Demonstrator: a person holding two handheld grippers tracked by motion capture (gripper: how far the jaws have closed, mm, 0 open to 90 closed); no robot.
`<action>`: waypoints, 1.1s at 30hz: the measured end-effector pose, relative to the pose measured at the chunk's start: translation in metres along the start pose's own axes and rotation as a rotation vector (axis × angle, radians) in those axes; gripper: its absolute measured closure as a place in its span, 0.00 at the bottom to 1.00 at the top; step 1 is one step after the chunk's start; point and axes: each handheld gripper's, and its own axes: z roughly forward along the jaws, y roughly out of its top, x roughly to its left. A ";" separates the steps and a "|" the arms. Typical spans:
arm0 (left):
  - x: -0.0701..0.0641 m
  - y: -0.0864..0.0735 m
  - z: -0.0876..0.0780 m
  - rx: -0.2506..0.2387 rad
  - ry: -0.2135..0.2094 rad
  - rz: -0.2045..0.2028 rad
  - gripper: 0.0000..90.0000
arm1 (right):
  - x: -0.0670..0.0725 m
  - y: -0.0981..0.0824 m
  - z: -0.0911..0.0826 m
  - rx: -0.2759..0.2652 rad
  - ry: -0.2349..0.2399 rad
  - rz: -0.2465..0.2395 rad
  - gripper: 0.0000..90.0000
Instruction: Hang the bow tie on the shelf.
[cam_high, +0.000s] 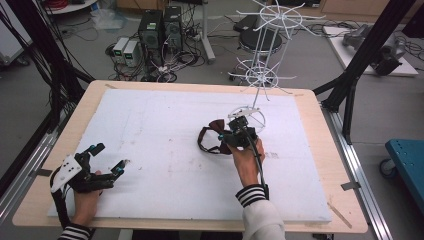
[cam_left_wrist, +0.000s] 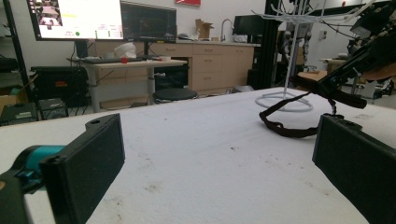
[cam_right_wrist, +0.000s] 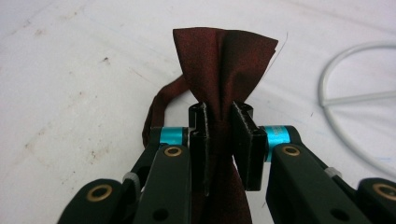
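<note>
A dark red bow tie (cam_right_wrist: 224, 60) is pinched at its knot by my right gripper (cam_right_wrist: 219, 135), with one wing fanned out above the jaws. In the high view my right gripper (cam_high: 234, 134) holds the bow tie (cam_high: 216, 125) near the middle of the white mat (cam_high: 150, 125), and its strap (cam_high: 204, 142) loops down to the left. The strap (cam_left_wrist: 285, 130) hangs onto the mat in the left gripper view. My left gripper (cam_high: 109, 157) rests at the front left, jaws wide apart with nothing between them (cam_left_wrist: 219, 163).
A white wire rack (cam_high: 260, 75) stands at the back right of the mat, its base ring (cam_high: 248, 116) just behind my right gripper; this ring (cam_right_wrist: 336, 107) lies to the right of the jaws. Computers and cables sit on the floor beyond the table.
</note>
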 end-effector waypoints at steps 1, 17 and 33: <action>0.000 0.000 0.000 0.001 -0.001 0.000 0.03 | 0.001 0.000 -0.002 -0.007 -0.001 0.000 0.87; 0.000 0.000 0.000 0.000 0.000 0.000 0.03 | 0.005 -0.007 -0.034 -0.249 -0.013 -0.099 0.87; 0.000 0.000 0.000 0.000 0.000 0.002 0.03 | 0.002 -0.013 -0.070 -0.392 -0.022 -0.128 0.87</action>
